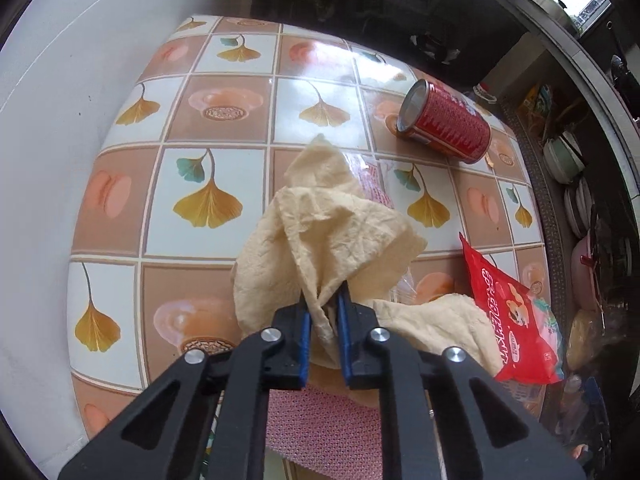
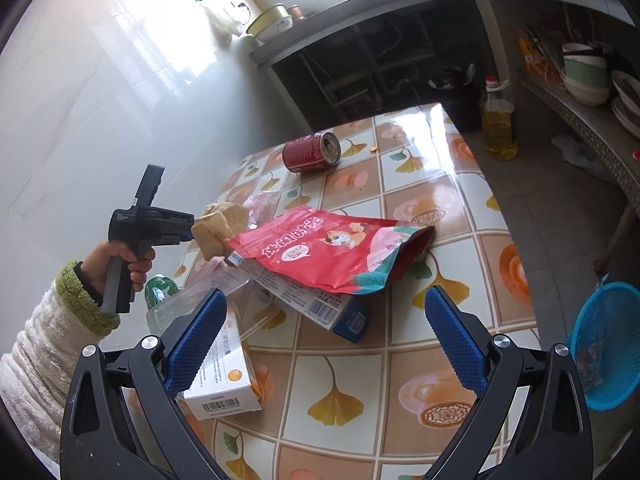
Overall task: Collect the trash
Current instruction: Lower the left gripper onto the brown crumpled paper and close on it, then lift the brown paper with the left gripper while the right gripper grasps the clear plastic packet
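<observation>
Bright window daylight, glare on the glossy tablecloth (image 1: 320,64) and wall (image 2: 120,60), strong fisheye bending, dark vignetted corners.

beige tissue (image 1: 320,232), red can (image 1: 448,124), ginkgo-patterned table (image 1: 208,200)

left gripper (image 1: 323,302): black linkage arms, silver pivot screws, blue pads | right gripper (image 2: 324,344): same, textured blue pads | sleeve (image 2: 48,344): cream fleece, green cuff

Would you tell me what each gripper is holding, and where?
The left gripper pinches the crumpled beige tissue by a bunched fold at its near edge; the right gripper holds nothing.
</observation>
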Motion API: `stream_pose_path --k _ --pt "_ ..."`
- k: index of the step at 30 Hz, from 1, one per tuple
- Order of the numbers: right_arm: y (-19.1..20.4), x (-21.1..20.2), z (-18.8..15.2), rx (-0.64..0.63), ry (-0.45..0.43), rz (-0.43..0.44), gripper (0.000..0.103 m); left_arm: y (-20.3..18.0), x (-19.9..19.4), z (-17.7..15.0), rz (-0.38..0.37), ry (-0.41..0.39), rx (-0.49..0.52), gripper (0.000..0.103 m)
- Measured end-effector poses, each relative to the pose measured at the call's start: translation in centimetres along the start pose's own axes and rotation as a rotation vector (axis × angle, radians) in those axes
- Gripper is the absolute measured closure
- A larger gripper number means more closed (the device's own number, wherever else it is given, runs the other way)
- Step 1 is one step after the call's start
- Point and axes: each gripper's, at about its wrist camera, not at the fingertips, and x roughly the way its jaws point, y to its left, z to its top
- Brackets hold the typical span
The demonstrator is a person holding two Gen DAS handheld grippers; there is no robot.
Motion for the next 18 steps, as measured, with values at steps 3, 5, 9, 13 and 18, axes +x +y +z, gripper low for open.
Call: stream_pose_path --k 3,5,9,13,18 --pt "1.2 -0.2 1.4 -0.033 -0.006 0.013 0.008 1.0 -2.0 -0.3 -0.008 -0.078 -0.023 0.099" --pt "2.4 0.0 2.9 -0.057 -0.005 0.049 0.008 1.5 -3.1 -0.5 -0.012 -0.132 -0.038 0.100" --pt "5.3 2.1 6.3 -0.099 0.042 0.133 0.008 2.2 -6.4 -1.7 -0.002 -0.269 -0.042 0.100" --pt "9.2 8.4 10.2 -0.148 0.178 0.168 0.008 1.8 -9.1 -3.2 0.046 -0.411 -0.002 0.100" --pt "11.5 19.6 12.6 -0.047 0.438 0.194 0.008 1.5 -10.5 -4.4 0.043 -0.493 0.018 0.100"
